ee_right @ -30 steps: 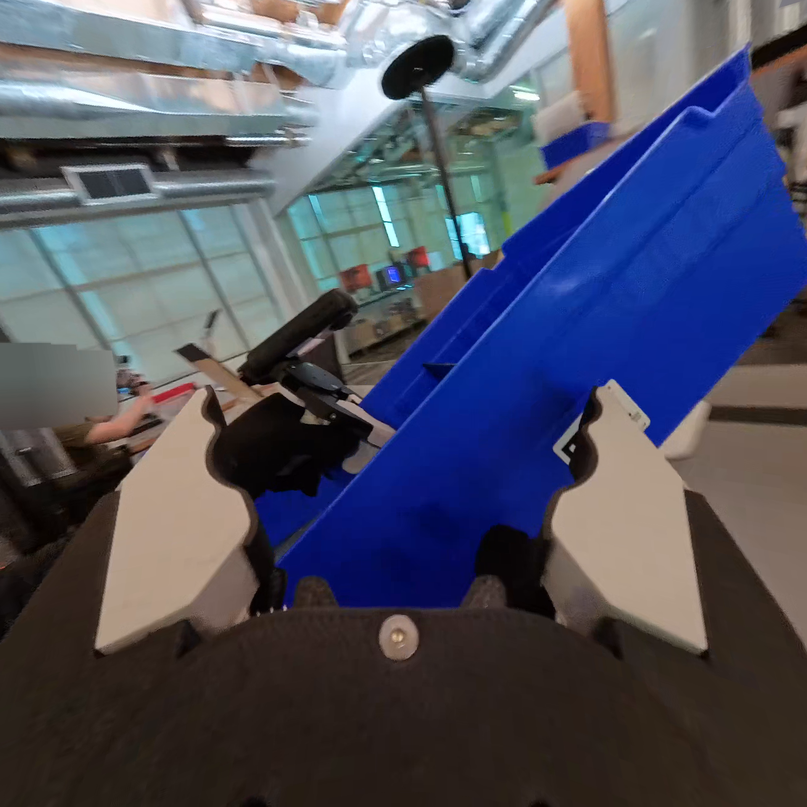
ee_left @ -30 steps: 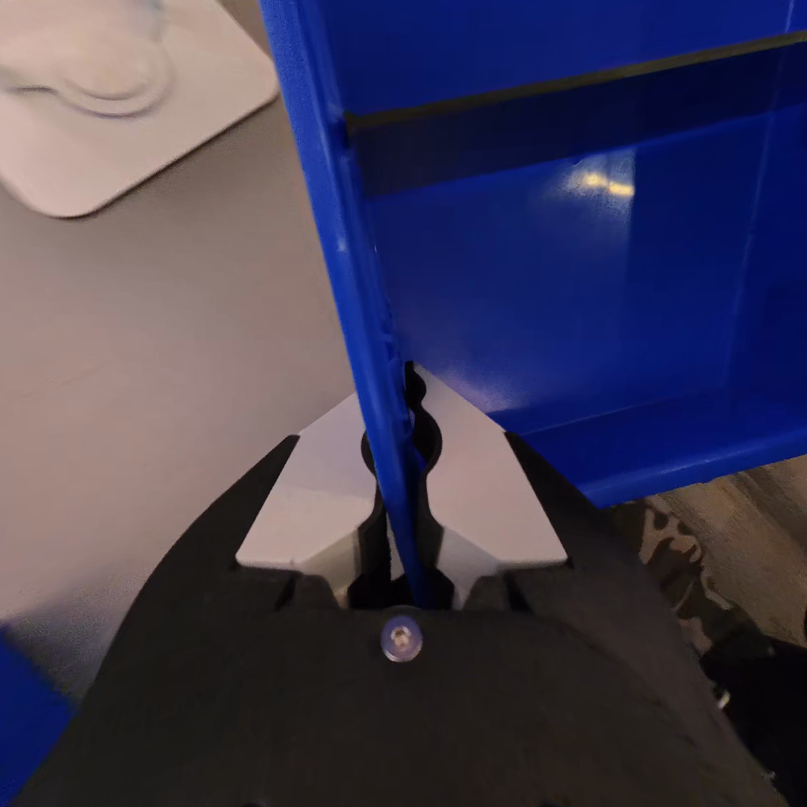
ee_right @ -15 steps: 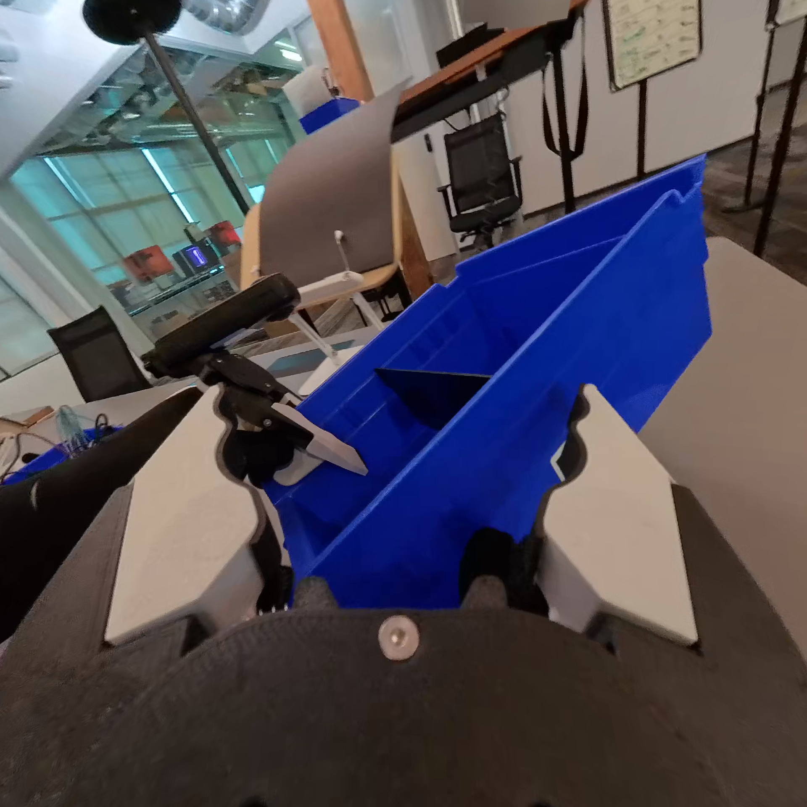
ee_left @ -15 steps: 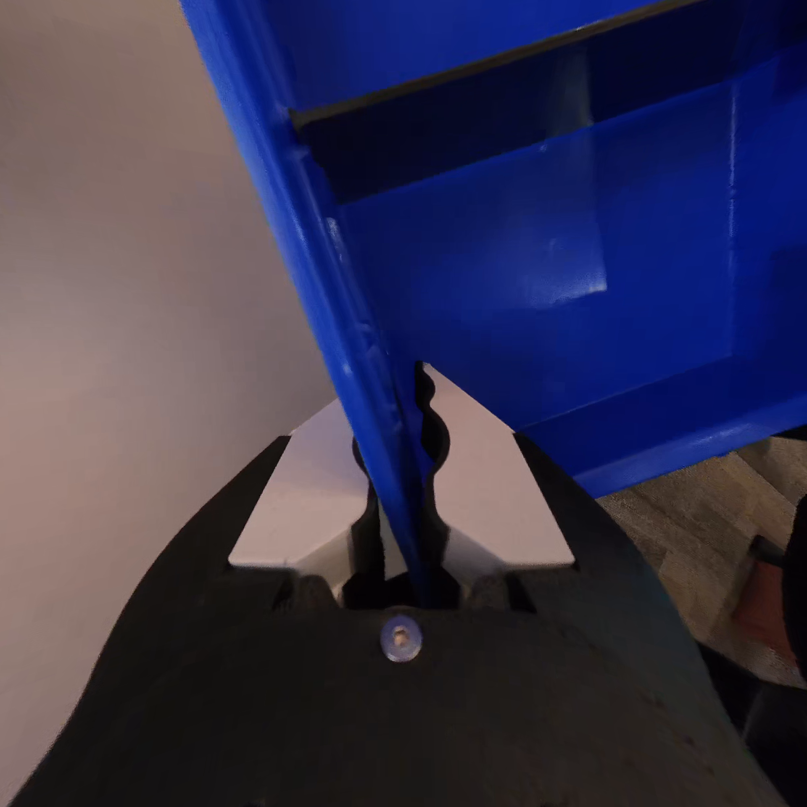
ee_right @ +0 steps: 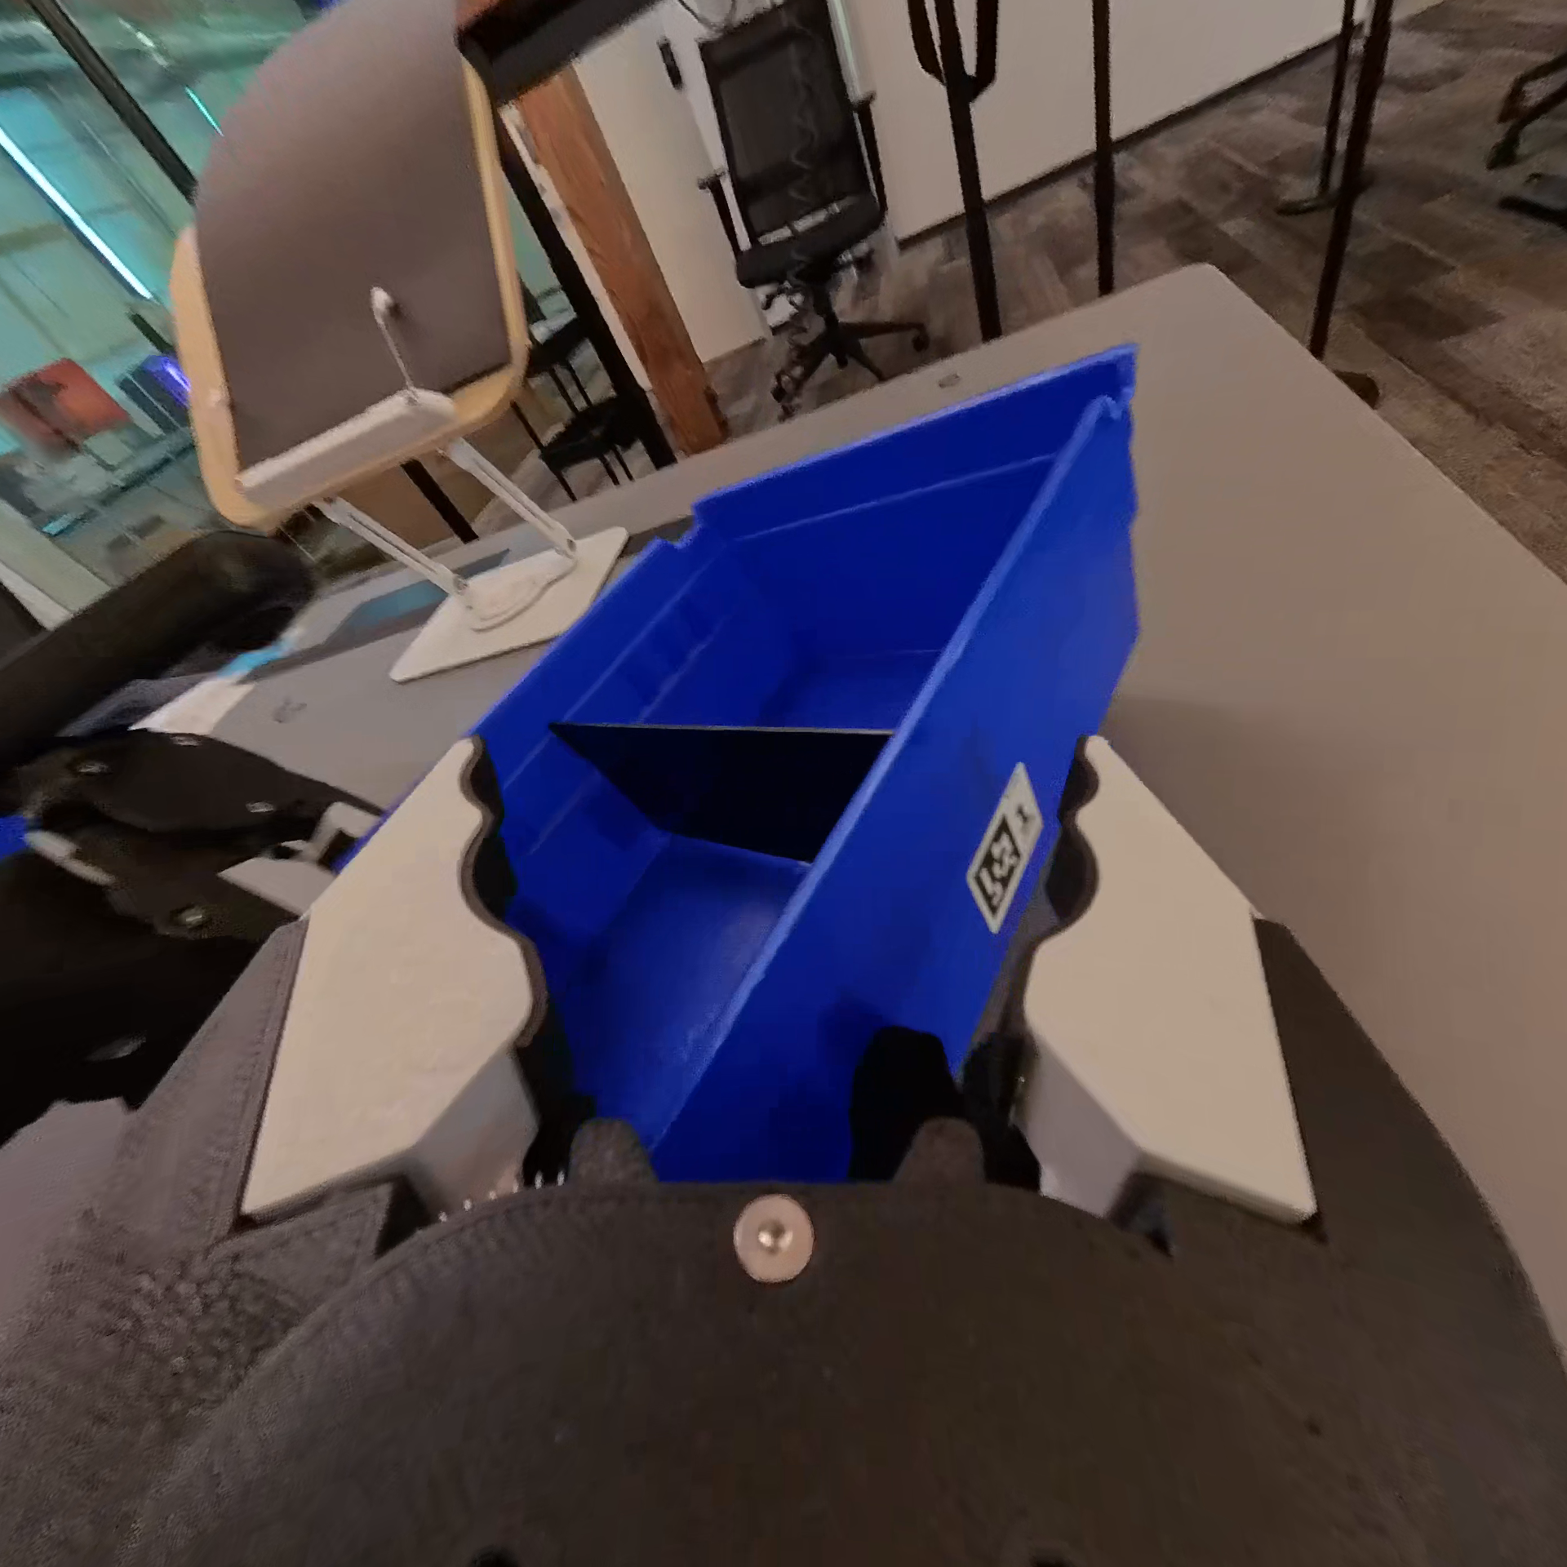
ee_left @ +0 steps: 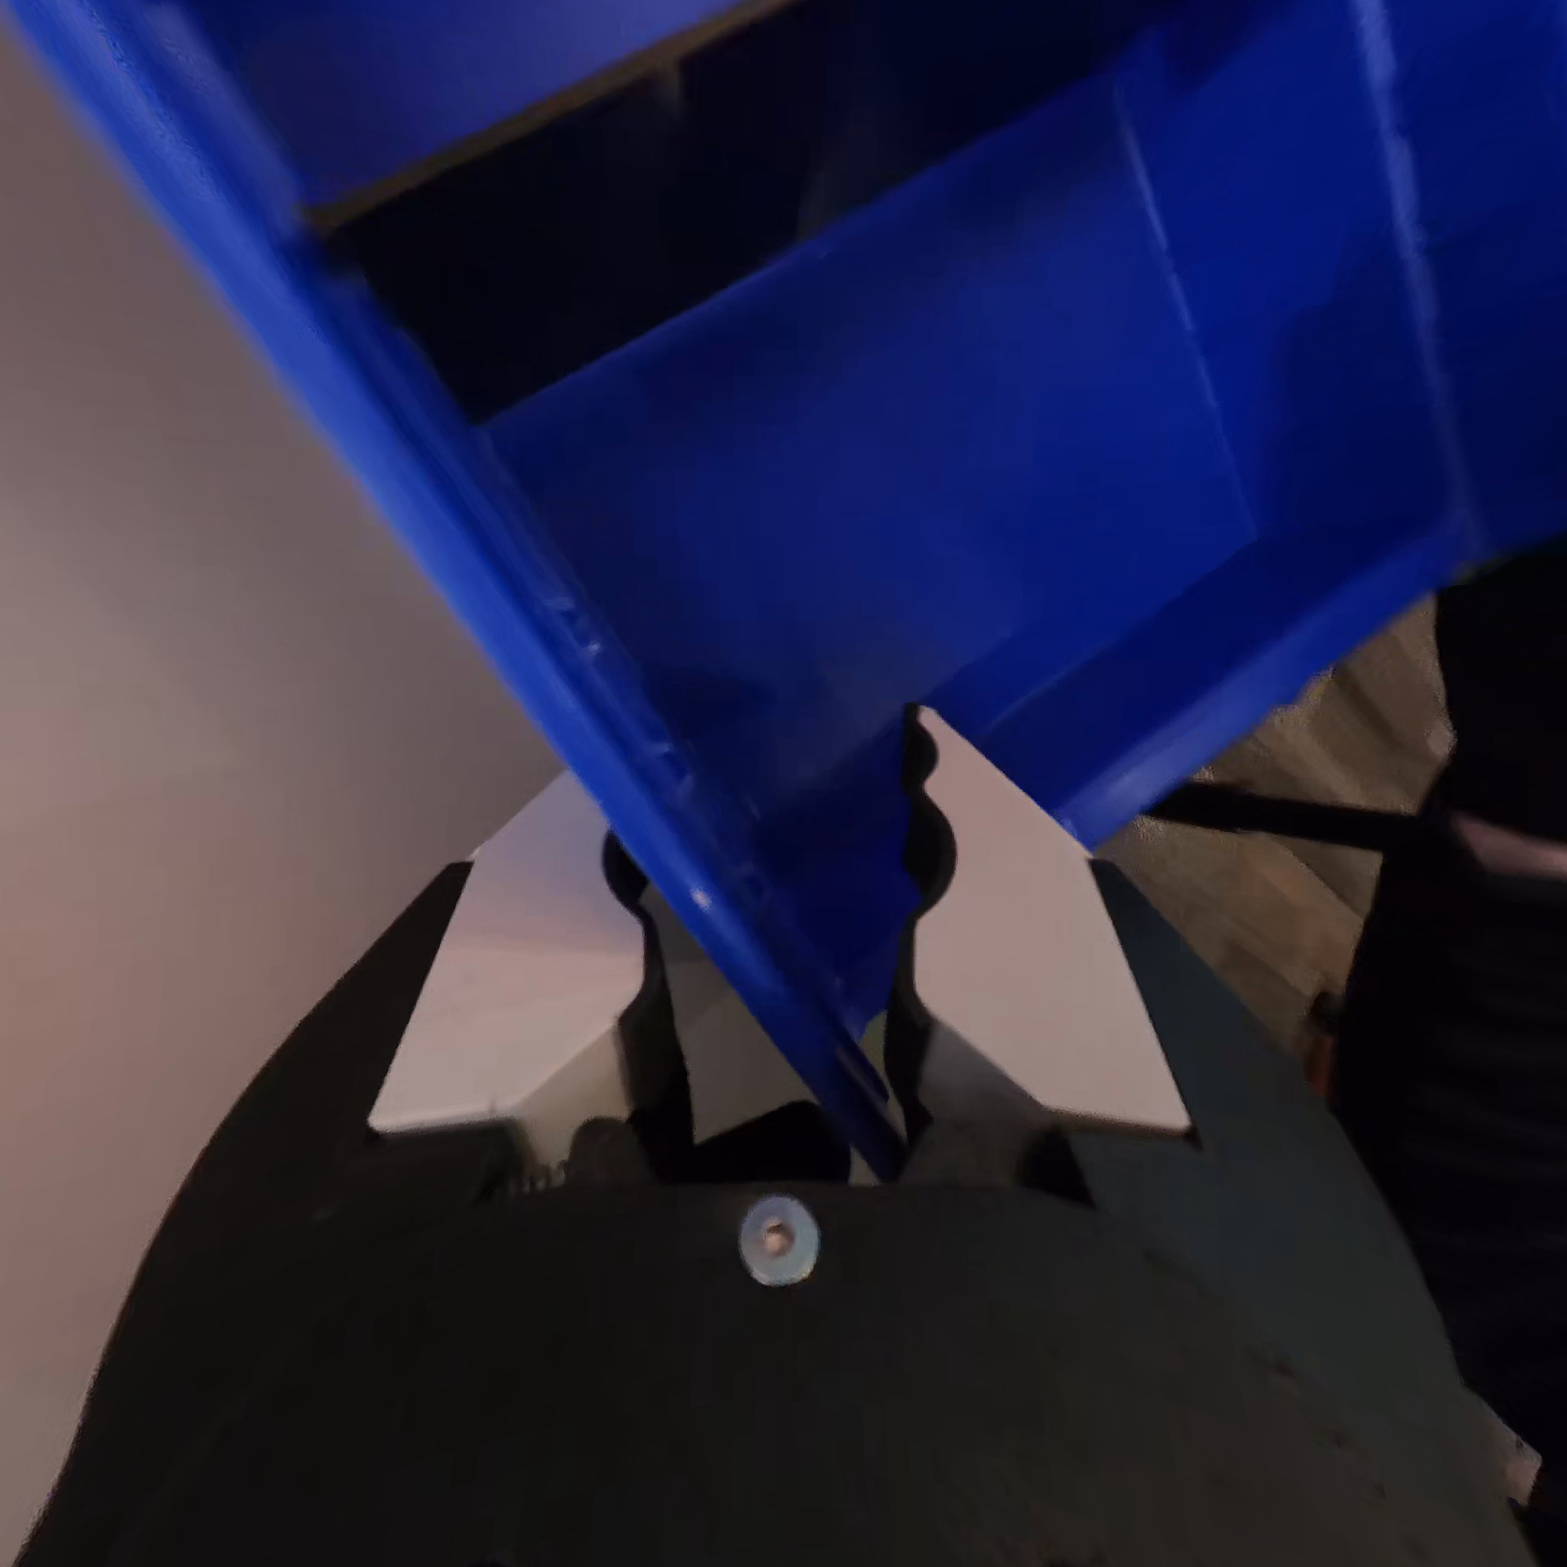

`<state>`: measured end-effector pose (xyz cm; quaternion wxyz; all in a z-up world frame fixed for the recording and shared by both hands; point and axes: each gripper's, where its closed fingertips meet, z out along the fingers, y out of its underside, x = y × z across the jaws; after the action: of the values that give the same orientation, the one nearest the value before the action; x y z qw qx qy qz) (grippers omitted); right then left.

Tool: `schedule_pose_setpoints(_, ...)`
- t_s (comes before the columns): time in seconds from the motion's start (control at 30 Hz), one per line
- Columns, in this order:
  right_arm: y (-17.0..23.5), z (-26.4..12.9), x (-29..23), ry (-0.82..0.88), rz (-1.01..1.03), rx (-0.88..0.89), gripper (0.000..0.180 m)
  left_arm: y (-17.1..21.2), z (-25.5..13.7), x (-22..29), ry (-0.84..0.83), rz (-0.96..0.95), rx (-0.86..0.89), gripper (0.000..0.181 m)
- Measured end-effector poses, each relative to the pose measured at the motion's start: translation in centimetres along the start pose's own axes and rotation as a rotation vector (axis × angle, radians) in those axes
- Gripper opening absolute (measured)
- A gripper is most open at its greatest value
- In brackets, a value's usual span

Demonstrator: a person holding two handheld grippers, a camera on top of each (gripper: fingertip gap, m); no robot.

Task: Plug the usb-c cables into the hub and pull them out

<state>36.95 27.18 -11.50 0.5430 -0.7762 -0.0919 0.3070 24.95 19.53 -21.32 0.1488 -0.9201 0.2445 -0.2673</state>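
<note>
Since the earlier frame, blue bin [ee_right: 848,678] is lowered toward table [ee_right: 1272,636]; left gripper [ee_left: 763,848] jaws loosened around its wall; right gripper [ee_right: 776,848] jaws apart, bin running lengthwise ahead between them.

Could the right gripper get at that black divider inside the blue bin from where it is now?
Probably not yet. The right gripper is open, but the blue bin's side wall sits between its fingers, and the black divider stands deeper inside, beyond the fingertips.
</note>
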Motion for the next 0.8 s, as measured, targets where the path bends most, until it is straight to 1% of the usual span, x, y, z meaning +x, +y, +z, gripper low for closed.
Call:
schedule_pose_setpoints(0.03,0.4,0.0,0.6,0.015,-0.009,-0.031,0.122,0.5,0.2,0.9,0.012,0.006,-0.004,0.061)
schedule_pose_setpoints(0.1,1.9,0.0,1.8,0.036,-0.047,-0.12,0.097,1.4,0.3,2.9,0.051,0.016,-0.005,0.072)
schedule_pose_setpoints(0.17,2.9,-0.1,3.5,0.084,-0.072,-0.175,0.086,2.4,0.6,4.8,0.062,0.049,-0.007,0.083)
schedule_pose_setpoints(0.2,3.1,-0.2,3.9,0.083,-0.085,-0.187,0.08,2.8,0.7,5.5,0.07,0.056,0.0,0.086)
schedule_pose_setpoints(0.27,3.4,-0.5,4.5,0.06,-0.107,-0.211,0.065,3.5,0.8,7.0,0.116,0.052,0.006,0.089)
schedule_pose_setpoints(0.3,3.6,-0.6,5.0,0.058,-0.105,-0.228,0.062,3.8,0.8,7.8,0.146,0.046,0.007,0.092)
schedule_pose_setpoints(0.33,3.5,-0.8,5.6,0.07,-0.103,-0.229,0.059,4.0,0.8,8.5,0.172,0.034,0.009,0.094)
schedule_pose_setpoints(0.37,3.4,-1.0,6.6,0.108,-0.129,-0.234,0.052,4.1,0.8,9.3,0.196,0.027,0.017,0.096)
schedule_pose_setpoints(0.43,3.8,-1.0,8.0,0.159,-0.174,-0.271,0.054,4.4,1.0,10.3,0.214,0.03,0.022,0.096)
schedule_pose_setpoints(0.5,3.8,-0.7,8.0,0.13,-0.173,-0.281,0.054,4.4,1.0,10.5,0.226,0.03,0.041,0.097)
schedule_pose_setpoints(0.57,3.5,-0.4,7.6,0.116,-0.194,-0.282,0.057,4.5,0.6,10.7,0.277,0.001,0.055,0.1)
schedule_pose_setpoints(0.6,3.3,-0.4,7.6,0.123,-0.198,-0.273,0.061,4.6,0.1,10.9,0.308,-0.007,0.053,0.095)
schedule_pose_setpoints(0.7,2.4,-0.7,7.9,0.137,-0.148,-0.214,0.074,4.8,-1.7,11.5,0.385,0.003,0.082,0.098)
schedule_pose_setpoints(0.8,0.9,-1.5,8.4,0.208,-0.176,-0.155,0.087,6.2,-4.7,11.6,0.422,0.042,0.11,0.097)
